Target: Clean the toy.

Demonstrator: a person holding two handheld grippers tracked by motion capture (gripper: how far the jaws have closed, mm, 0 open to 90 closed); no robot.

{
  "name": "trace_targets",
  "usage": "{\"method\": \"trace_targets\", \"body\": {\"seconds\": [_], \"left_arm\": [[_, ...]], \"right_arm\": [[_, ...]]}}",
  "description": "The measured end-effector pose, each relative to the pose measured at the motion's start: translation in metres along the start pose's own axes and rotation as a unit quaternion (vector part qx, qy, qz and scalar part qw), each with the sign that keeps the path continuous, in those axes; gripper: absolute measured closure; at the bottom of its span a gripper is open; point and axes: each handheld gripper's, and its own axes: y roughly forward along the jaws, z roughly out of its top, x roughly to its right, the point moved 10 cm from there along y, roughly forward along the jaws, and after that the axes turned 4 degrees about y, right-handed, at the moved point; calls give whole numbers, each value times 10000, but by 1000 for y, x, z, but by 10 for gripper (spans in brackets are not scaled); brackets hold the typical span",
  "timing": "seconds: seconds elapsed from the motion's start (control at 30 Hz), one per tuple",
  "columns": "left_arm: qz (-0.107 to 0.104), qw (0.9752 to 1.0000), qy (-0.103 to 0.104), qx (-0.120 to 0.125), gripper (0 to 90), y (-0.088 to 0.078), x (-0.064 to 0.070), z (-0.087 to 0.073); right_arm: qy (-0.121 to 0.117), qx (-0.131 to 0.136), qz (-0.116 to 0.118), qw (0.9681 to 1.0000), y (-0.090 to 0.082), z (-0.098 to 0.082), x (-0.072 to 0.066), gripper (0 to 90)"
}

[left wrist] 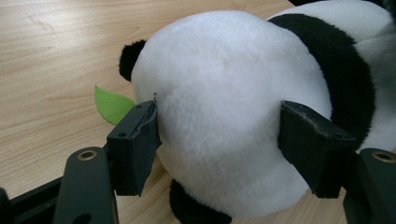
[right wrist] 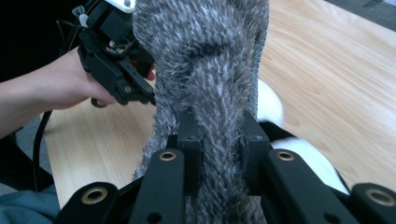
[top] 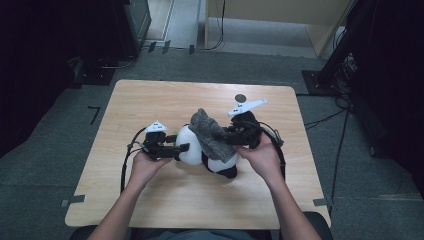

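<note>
Slippage is the risk: the right gripper (right wrist: 219,154), clamped on the grey fuzzy cloth (right wrist: 210,79) draped over the plush panda (left wrist: 233,107) lying on the bench (top: 150,100), could tug the toy's smooth round head from the left gripper (left wrist: 219,140), whose wide-set pads squeeze it only lightly.

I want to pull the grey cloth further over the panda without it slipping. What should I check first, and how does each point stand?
1. Right gripper pinches the grey cloth firmly: ok.
2. Left gripper squeezes the toy panda on both sides of its head: ok.
3. Cloth lies over the panda's body: ok in the high view.
4. Cloth free of the left gripper: cannot tell.
5. Panda rests on the table: ok.
6. Small dark disc out of the way: ok.
</note>
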Motion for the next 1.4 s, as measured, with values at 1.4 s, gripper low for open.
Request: {"method": "trace_targets", "body": {"seconds": [1.4], "left_arm": [[-8, 10000, 36, -36, 329, 2, 3, -1]], "right_arm": [[27, -261, -363, 9990, 37, -27, 20, 740]]}}
